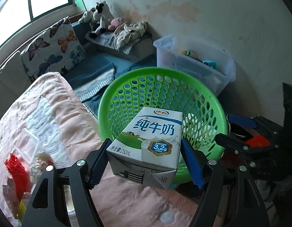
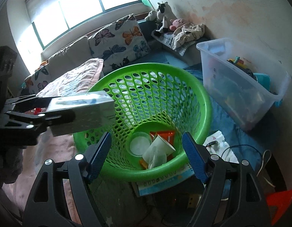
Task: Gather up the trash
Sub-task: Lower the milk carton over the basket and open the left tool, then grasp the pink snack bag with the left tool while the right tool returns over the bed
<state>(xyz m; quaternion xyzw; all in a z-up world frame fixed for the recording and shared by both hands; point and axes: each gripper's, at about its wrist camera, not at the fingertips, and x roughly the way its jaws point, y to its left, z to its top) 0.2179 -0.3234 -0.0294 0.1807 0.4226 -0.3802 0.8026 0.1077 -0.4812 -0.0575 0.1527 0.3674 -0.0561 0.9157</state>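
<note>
My left gripper [image 1: 146, 162] is shut on a white and blue milk carton [image 1: 149, 143] and holds it over the near rim of the green mesh basket [image 1: 125, 79]. In the right wrist view the carton [image 2: 83, 111] hangs over the basket's left rim [image 2: 202, 87], held by the left gripper [image 2: 57, 117]. My right gripper [image 2: 146, 155] is open and empty, just above the basket's near side. Inside the basket lie a paper cup [image 2: 161, 147], a round white lid [image 2: 139, 144] and an orange wrapper [image 2: 164, 135].
A pink blanket [image 1: 57, 117] carries a red net piece [image 1: 15, 172] and clear plastic packaging [image 1: 32, 143] at left. A clear storage bin of toys [image 2: 240, 79] stands right of the basket. A butterfly pillow [image 2: 119, 41] and plush toys [image 2: 163, 17] lie behind. Cables [image 2: 240, 147] lie at right.
</note>
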